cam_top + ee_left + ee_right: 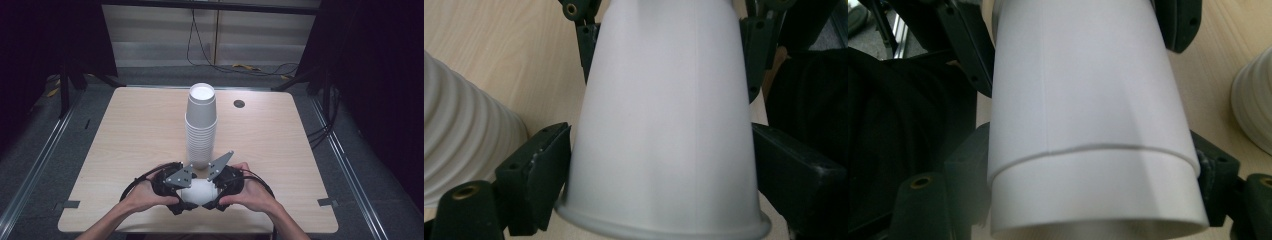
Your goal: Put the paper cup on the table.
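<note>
A white paper cup (198,192) lies level just above the table's front edge, held between both grippers. My left gripper (186,196) is shut on its left end and my right gripper (212,194) on its right end. In the left gripper view the cup (664,120) has its rolled rim near the camera, and both black jaws press its sides. In the right gripper view the cup (1088,100) shows a stepped line across its wall, with both jaws tight against it. A tall upside-down stack of white cups (201,125) stands just behind the grippers.
The stack's ribbed side (459,145) stands close beside the held cup (1255,110). The wooden table (135,130) has a round black hole (239,104) at the back right. Dark floor and rails surround the table.
</note>
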